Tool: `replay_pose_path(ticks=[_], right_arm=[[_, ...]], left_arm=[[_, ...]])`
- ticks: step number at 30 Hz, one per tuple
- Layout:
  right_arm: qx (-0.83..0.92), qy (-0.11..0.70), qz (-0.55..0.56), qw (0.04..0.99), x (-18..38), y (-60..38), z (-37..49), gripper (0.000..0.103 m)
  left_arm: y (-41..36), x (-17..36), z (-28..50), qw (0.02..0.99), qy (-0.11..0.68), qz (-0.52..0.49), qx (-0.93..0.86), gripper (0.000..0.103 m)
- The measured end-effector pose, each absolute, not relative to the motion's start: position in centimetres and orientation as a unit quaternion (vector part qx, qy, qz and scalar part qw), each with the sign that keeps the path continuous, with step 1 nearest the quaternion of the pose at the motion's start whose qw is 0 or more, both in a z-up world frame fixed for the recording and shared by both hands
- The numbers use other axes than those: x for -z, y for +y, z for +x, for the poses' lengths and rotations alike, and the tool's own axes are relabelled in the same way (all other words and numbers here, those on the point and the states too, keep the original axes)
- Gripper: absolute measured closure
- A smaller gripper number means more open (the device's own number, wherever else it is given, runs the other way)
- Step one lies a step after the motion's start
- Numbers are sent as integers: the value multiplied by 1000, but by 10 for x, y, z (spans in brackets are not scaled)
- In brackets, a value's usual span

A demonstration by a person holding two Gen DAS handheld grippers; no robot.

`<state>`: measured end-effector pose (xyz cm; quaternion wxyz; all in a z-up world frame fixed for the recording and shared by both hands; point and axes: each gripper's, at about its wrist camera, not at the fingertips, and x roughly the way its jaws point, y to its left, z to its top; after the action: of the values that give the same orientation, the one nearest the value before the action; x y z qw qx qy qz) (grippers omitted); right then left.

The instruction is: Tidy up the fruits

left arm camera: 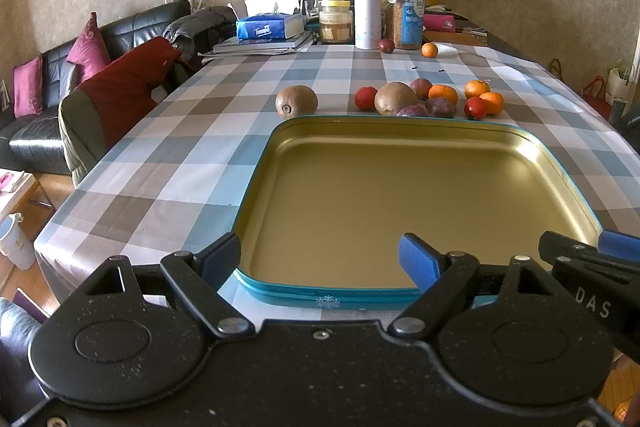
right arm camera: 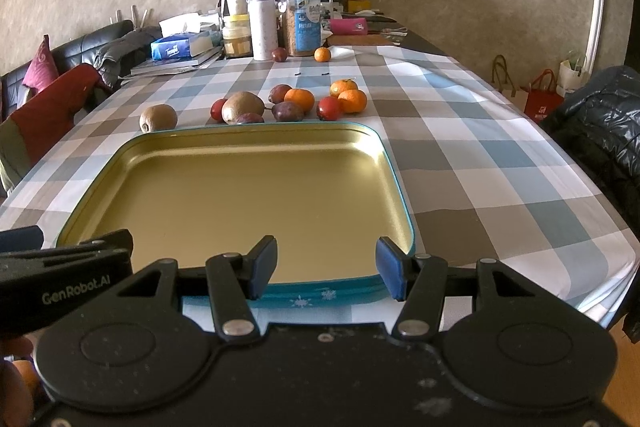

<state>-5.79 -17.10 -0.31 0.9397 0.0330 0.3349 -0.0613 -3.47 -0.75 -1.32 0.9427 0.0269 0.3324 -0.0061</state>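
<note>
A shallow gold tin tray with a blue rim (left arm camera: 256, 171) (right arm camera: 394, 167) lies empty on the checked tablecloth. Behind it lie a lone kiwi (left arm camera: 296, 101) (right arm camera: 158, 117), a second kiwi (left arm camera: 395, 98) (right arm camera: 242, 107), several oranges (left arm camera: 443, 94) (right arm camera: 300, 99), red fruits (left arm camera: 365, 97) (right arm camera: 329, 108) and purple plums (left arm camera: 440, 107) (right arm camera: 287, 111). My left gripper (left arm camera: 320, 261) is open and empty over the tray's near left edge. My right gripper (right arm camera: 326, 267) is open and empty over the tray's near right edge.
A plum (left arm camera: 386, 45) and an orange (left arm camera: 429, 49) lie farther back by a white bottle (left arm camera: 367, 11), jars (left arm camera: 409, 13), a tissue pack (left arm camera: 264, 27) and books. A sofa with cushions (left arm camera: 90, 47) stands left. A dark jacket (right arm camera: 600, 115) hangs right.
</note>
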Motion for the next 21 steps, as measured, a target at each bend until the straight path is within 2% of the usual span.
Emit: replay_pose_path(ticks=[16, 21], right_arm=[[55, 347, 20, 936, 4, -167, -55, 45], [42, 372, 16, 927, 2, -167, -49, 46]], left_arm=[[-3, 14, -33, 938, 344, 28, 12, 16], [3, 9, -25, 933, 357, 27, 26, 16]])
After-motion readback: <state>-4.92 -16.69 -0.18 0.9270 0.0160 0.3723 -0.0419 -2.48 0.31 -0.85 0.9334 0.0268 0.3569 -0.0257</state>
